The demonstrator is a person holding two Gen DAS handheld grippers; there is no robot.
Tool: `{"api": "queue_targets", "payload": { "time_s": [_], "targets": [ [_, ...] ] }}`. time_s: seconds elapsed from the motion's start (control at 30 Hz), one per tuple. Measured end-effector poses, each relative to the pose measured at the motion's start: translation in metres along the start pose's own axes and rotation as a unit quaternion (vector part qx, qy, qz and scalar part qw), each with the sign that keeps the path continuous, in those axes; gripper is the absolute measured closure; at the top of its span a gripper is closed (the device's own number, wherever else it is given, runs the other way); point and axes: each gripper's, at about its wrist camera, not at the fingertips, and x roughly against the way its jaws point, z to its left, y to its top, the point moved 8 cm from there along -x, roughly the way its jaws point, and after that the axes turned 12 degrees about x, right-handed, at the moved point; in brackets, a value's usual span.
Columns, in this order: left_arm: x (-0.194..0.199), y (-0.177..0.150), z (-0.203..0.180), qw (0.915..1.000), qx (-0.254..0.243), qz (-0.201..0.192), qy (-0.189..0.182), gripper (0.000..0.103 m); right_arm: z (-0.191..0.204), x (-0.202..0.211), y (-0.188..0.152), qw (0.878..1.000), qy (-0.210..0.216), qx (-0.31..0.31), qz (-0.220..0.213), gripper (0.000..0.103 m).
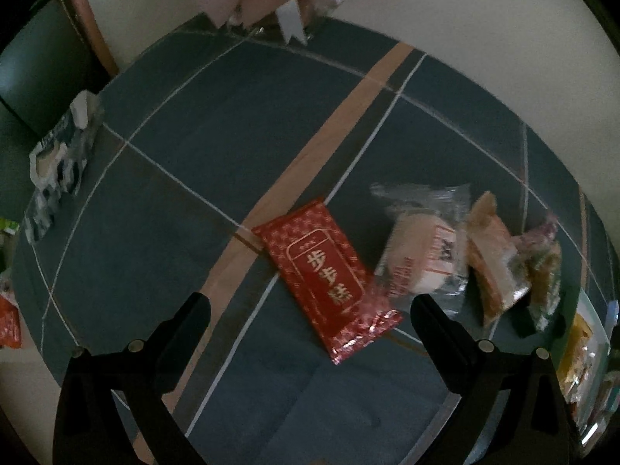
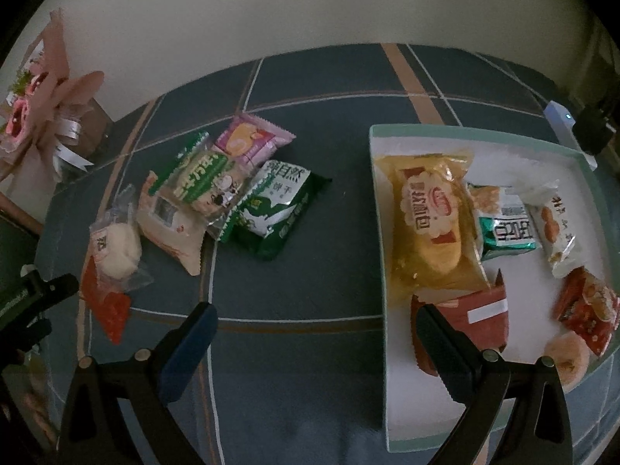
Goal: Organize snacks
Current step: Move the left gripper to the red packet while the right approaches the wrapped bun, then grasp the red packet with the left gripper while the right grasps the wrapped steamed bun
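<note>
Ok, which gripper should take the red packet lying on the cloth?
Left. The left gripper is open with the red packet lying between its fingers. The right gripper, also open, hovers by the tray edge, away from it.

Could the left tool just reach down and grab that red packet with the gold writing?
Probably yes. The left tool is open, and the red packet lies flat on the tablecloth between its fingers, nothing on top; only a clear-wrapped snack sits beside it.
</note>
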Motion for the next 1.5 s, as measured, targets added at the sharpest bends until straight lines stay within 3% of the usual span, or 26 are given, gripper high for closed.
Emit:
{"api": "queue_targets", "payload": {
  "time_s": [0.3,0.77,1.2,1.5],
  "targets": [
    [-0.021,0.008,0.011,0.9989,0.043,0.018,-0.003,0.0,0.013,-0.008,0.006,1.0,0.012,0.014,-0.006,0.0],
    [-0.026,0.032,0.033,0.9977,0.064,0.012,-0.019,0.0,0.1,-0.012,0.042,0.995,0.089,0.037,-0.001,0.0],
    [-0.044,0.043,0.055,0.9944,0.095,0.032,-0.031,0.0,0.182,-0.033,0.078,0.991,0.091,0.096,0.024,0.019],
    [-0.053,0.045,0.065,0.9929,0.108,0.042,-0.027,0.0,0.207,-0.065,0.08,0.989,0.076,0.121,0.044,0.027]
  ]
}}
